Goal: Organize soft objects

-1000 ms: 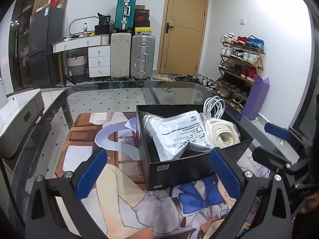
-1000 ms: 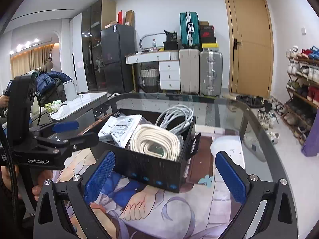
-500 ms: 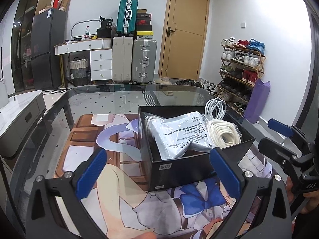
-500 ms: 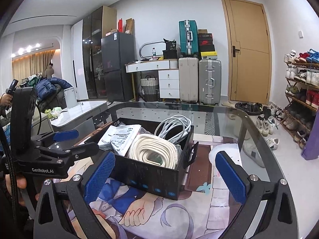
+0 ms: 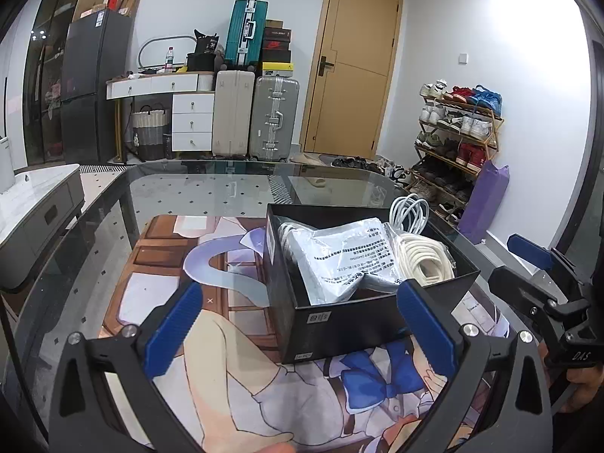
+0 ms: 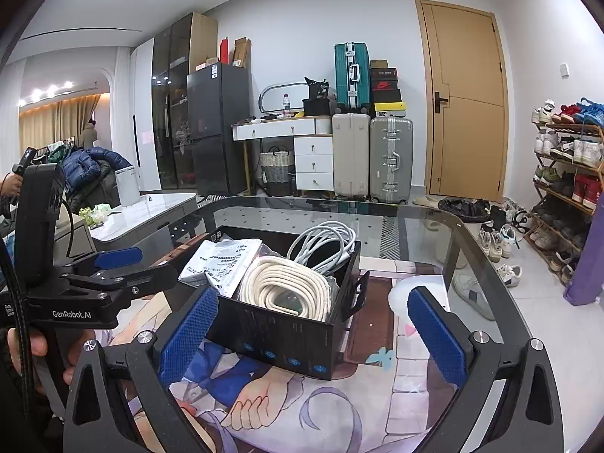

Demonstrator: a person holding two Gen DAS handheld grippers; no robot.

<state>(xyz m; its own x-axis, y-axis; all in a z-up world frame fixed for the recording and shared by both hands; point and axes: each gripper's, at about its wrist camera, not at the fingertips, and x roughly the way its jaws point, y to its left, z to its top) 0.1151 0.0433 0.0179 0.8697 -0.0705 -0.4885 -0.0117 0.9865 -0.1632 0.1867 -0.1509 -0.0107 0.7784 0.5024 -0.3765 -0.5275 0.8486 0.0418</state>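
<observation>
A black open box (image 5: pixel 339 321) (image 6: pixel 287 343) stands on a printed mat on the glass table. Inside lie a silver-white plastic packet (image 5: pixel 347 256) (image 6: pixel 222 260), a cream coiled cable (image 5: pixel 424 260) (image 6: pixel 287 290) and a white coiled cable (image 5: pixel 409 211) (image 6: pixel 324 241). My left gripper (image 5: pixel 298 324) is open and empty, close in front of the box. My right gripper (image 6: pixel 313 332) is open and empty, in front of the box's other side. Each gripper shows in the other's view, the right one (image 5: pixel 528 275) and the left one (image 6: pixel 113 264).
The printed mat (image 5: pixel 158 283) (image 6: pixel 415 385) covers the near part of the glass table (image 5: pixel 211 192) (image 6: pixel 415 222). A low white cabinet (image 5: pixel 34 204) stands left of the table. Suitcases, a desk, a door and a shoe rack (image 5: pixel 456 139) line the far walls.
Both grippers have pulled back and risen a little; the box looks smaller and lower in both views. Both stay open and empty.
</observation>
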